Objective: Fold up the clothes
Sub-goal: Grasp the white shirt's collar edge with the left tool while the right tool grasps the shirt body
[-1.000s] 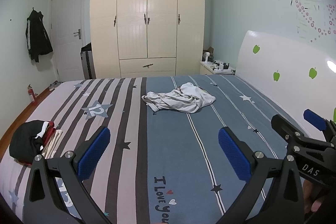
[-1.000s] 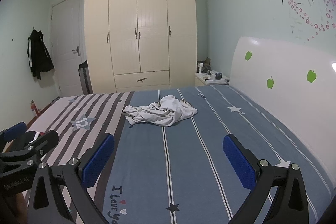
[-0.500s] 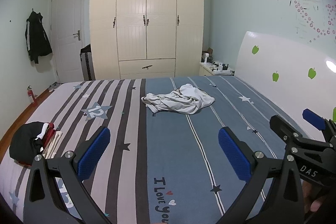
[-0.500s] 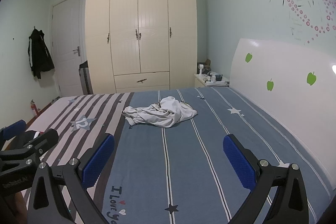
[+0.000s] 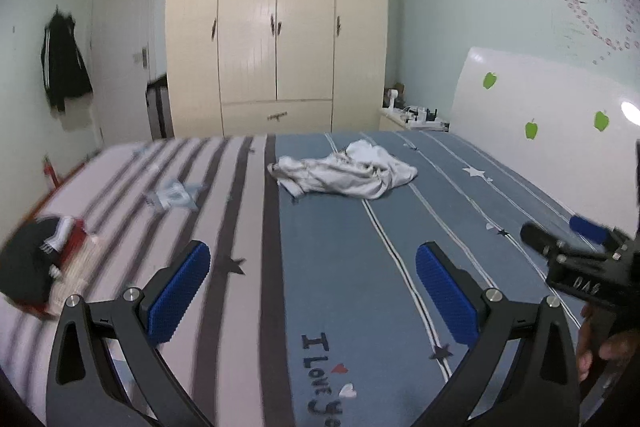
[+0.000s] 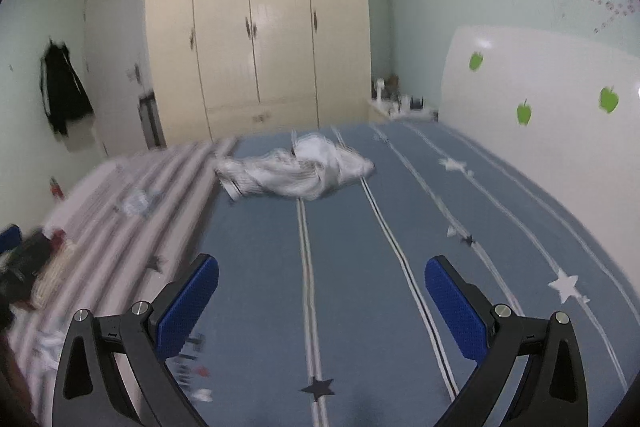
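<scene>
A crumpled white garment (image 5: pixel 346 173) lies in a loose heap on the blue part of the striped bedspread (image 5: pixel 340 267), toward the far side of the bed and in front of the cream three-door wardrobe (image 5: pixel 276 23). In the right wrist view the same garment (image 6: pixel 296 171) looks smeared by blur, so its folds cannot be read.

The left gripper (image 5: pixel 312 287) hangs above the near part of the bedspread with its blue ribbed pads (image 5: pixel 180 297) spread wide and nothing between them, well apart from the garment. The right gripper (image 6: pixel 322 301) is likewise spread wide and empty over the blue stripes, its blue pads (image 6: pixel 454 311) clear of any cloth; its black frame also shows at the right edge of the left wrist view (image 5: pixel 580 267), held by a hand (image 5: pixel 600 347).

Left of the garment, at the edge of the pink-striped half of the bedspread, sits a pile of dark, red and cream clothes (image 5: pixel 40 267). A white headboard with green apple stickers (image 5: pixel 540 115) runs along the bedspread's right side. Left of the wardrobe, a black jacket (image 5: pixel 64 63) hangs on the wall.
</scene>
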Demonstrator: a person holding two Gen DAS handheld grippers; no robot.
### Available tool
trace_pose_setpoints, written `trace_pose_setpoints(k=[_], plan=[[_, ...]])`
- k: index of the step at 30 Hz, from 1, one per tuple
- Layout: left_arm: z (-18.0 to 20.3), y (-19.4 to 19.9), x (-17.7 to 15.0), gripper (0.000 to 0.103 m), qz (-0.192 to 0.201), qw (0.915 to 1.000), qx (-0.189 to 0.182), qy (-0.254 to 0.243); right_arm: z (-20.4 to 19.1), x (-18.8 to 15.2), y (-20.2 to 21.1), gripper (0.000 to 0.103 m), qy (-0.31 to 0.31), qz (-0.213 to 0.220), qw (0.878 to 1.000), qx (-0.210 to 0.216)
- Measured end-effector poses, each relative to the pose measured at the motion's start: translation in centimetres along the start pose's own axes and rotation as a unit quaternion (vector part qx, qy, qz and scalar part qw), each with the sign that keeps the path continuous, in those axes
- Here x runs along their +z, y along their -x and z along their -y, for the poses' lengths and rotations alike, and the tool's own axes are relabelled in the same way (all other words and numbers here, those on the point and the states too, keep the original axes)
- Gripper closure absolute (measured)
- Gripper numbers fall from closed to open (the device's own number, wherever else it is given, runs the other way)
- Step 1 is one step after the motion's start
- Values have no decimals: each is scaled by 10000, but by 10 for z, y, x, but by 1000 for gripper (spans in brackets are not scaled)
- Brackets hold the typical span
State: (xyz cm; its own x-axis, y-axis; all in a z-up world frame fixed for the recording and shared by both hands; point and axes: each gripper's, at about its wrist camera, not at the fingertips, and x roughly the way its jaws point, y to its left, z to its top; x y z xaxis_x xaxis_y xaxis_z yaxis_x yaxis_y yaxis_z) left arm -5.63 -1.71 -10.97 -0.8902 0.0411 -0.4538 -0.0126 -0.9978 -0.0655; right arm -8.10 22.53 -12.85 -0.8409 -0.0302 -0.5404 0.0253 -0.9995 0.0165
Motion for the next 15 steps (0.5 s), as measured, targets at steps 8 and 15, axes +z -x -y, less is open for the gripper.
trace_pose_setpoints(k=[8,15], plan=[[-17,-211,-30,7,-239,9994,240,121,24,-17,-197,1,-98,-190,9998,15],[-20,-357,-12,8,-778,9962,326,203,25,21,-326,1,49,-475,9987,-170]])
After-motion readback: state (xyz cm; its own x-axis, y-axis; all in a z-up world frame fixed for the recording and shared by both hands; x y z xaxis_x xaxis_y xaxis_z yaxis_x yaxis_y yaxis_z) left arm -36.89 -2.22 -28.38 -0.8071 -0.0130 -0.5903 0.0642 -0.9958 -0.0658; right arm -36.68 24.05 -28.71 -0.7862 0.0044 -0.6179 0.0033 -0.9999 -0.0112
